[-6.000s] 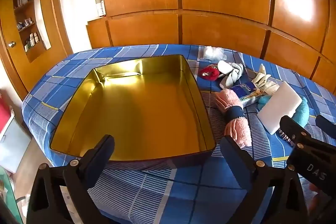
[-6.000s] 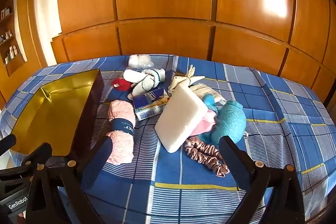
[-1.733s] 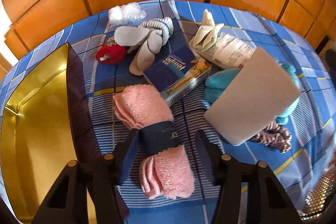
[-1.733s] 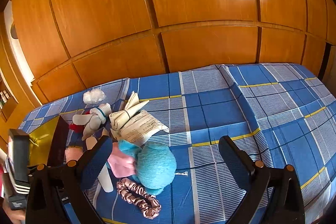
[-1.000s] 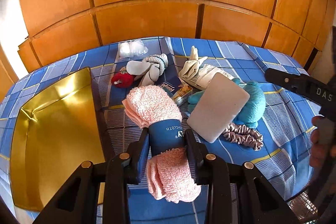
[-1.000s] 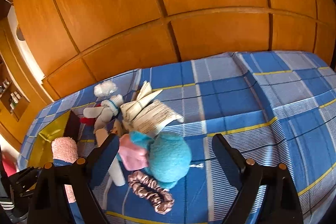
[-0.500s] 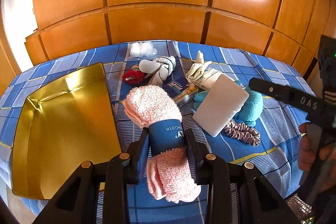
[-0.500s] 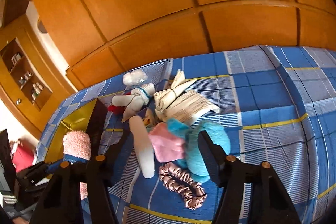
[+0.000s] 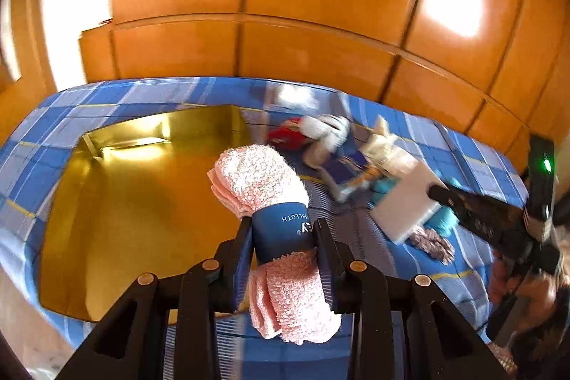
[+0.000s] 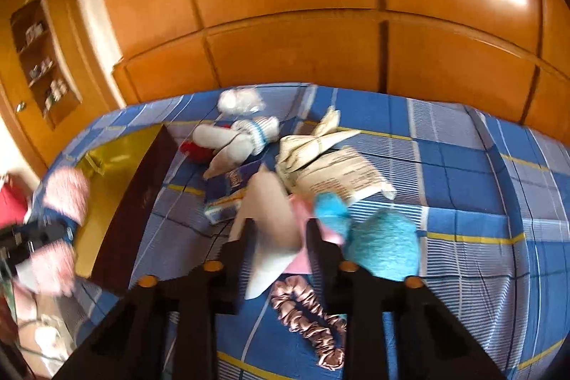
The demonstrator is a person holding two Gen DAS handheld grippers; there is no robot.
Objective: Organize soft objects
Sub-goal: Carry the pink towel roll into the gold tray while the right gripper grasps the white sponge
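Observation:
My left gripper (image 9: 283,239) is shut on a rolled pink washcloth (image 9: 262,178) with a dark blue paper band, held in the air at the right edge of the gold tin box (image 9: 135,198). The washcloth also shows blurred in the right wrist view (image 10: 66,193). My right gripper (image 10: 276,237) has its fingers on both sides of a white foam sponge (image 10: 270,223) that lies on the bed; they appear closed on it. The sponge (image 9: 406,205) and right gripper (image 9: 438,193) also show in the left wrist view.
On the blue plaid bed (image 10: 463,173) lie a teal plush (image 10: 383,246), a pink cloth (image 10: 302,219), a satin scrunchie (image 10: 308,319), rolled white socks (image 10: 245,134), a red item (image 10: 196,150), a blue tissue pack (image 10: 229,189), a paper packet (image 10: 338,173) and a plastic bag (image 10: 238,100). A wooden wardrobe stands behind.
My left gripper has carried the washcloth left, over the tin's edge. My right gripper has moved down and forward and narrowed its fingers around the white sponge.

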